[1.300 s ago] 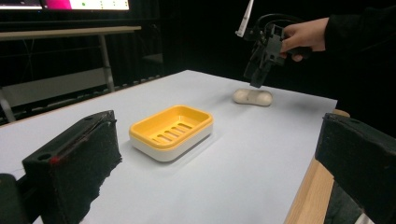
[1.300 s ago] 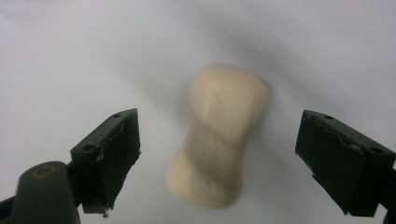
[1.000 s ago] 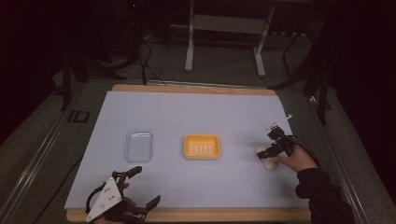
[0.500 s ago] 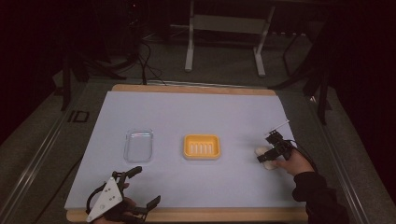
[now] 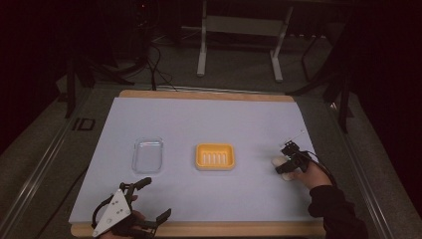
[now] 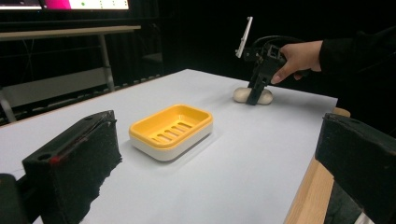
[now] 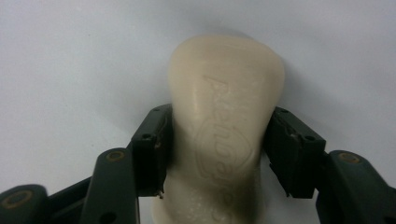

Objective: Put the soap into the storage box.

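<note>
Closing in over the last second, the right gripper point(image 5: 284, 168) has drawn its jaws in from wide apart onto a soap bar point(image 7: 226, 116) lying on the white mat point(image 5: 209, 124), its hand having hardly shifted. Seen along the right gripper view, both black pads point(image 7: 154, 149) press the bar's long sides near its middle, and the embossed lettering on top faces the camera. From above, the soap point(image 5: 278, 164) sits near the mat's right edge, well apart from the orange dish point(image 5: 215, 156) at centre, though at this range the bar is little more than a pale blur beneath the tool. A clear lid point(image 5: 148, 155) lies to the left of the dish. At the near left corner the left gripper point(image 5: 149, 201) rests low over the mat's edge, its jaws spread wide with nothing between them. Its own camera looks across the dish point(image 6: 171, 131) toward the soap point(image 6: 252, 95) and the right gripper point(image 6: 256, 93) standing over it.
</note>
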{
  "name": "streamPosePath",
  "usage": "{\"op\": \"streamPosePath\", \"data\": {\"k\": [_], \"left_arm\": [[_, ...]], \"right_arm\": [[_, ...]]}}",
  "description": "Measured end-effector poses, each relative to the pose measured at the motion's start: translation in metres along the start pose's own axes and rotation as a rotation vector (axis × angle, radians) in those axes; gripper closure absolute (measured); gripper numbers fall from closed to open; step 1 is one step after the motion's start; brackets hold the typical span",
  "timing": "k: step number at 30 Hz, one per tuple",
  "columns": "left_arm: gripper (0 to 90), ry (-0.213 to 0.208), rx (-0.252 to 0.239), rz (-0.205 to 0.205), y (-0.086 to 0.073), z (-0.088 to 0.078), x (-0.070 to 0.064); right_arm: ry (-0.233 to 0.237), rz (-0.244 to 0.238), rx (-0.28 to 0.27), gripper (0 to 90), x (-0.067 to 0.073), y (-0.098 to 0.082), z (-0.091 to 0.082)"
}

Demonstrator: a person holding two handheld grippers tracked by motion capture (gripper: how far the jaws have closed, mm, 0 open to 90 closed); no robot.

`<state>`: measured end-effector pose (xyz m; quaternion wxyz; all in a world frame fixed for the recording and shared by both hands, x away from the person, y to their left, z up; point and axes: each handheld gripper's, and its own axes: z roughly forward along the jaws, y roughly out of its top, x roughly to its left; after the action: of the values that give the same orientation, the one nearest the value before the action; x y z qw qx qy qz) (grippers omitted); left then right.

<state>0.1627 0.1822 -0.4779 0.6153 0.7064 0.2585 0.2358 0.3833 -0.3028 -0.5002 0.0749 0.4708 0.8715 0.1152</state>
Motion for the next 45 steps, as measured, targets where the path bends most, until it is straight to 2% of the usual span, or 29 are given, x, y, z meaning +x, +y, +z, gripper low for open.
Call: {"op": "streamPosePath", "data": {"k": [3, 7, 13, 14, 18, 21, 25, 27, 32, 39, 45], "left_arm": [[0.0, 0.0, 0.0, 0.001, 0.0, 0.0, 0.0], [0.0, 0.001, -0.001, 0.002, 0.0, -0.001, 0.001], [0.0, 0.001, 0.0, 0.0, 0.0, 0.0, 0.0], [0.0, 0.001, 0.0, 0.001, 0.0, -0.001, 0.0], [0.0, 0.001, 0.0, -0.001, 0.0, -0.001, 0.001], [0.0, -0.002, 0.001, -0.001, 0.0, -0.001, 0.001], [0.0, -0.001, 0.0, 0.001, 0.0, -0.001, 0.0], [0.0, -0.001, 0.002, -0.001, 0.0, 0.0, 0.001], [0.0, -0.004, 0.003, -0.003, -0.001, 0.0, 0.001], [0.0, -0.006, 0.006, -0.001, -0.001, 0.0, 0.0], [0.0, -0.007, 0.008, -0.001, -0.001, 0.0, 0.001]], "right_arm": [[0.003, 0.006, -0.007, 49.2, 0.0, 0.0, -0.001], [0.011, 0.0, 0.001, 49.6, -0.001, 0.001, -0.001], [0.01, -0.035, -0.008, 49.6, -0.003, 0.003, -0.006], [0.005, -0.063, -0.001, 49.7, -0.002, 0.005, -0.009], [0.003, -0.086, -0.007, 49.7, -0.001, 0.009, -0.017], [0.013, -0.127, -0.017, 49.7, 0.0, 0.011, -0.024], [0.034, -0.215, -0.013, 49.6, 0.003, 0.013, -0.028], [0.035, -0.244, -0.013, 49.6, 0.005, 0.014, -0.028], [0.069, -0.283, -0.007, 49.6, 0.006, 0.016, -0.03], [0.117, -0.38, 0.005, 49.6, 0.01, 0.015, -0.033], [0.152, -0.443, 0.009, 49.5, 0.011, 0.016, -0.037]]}}
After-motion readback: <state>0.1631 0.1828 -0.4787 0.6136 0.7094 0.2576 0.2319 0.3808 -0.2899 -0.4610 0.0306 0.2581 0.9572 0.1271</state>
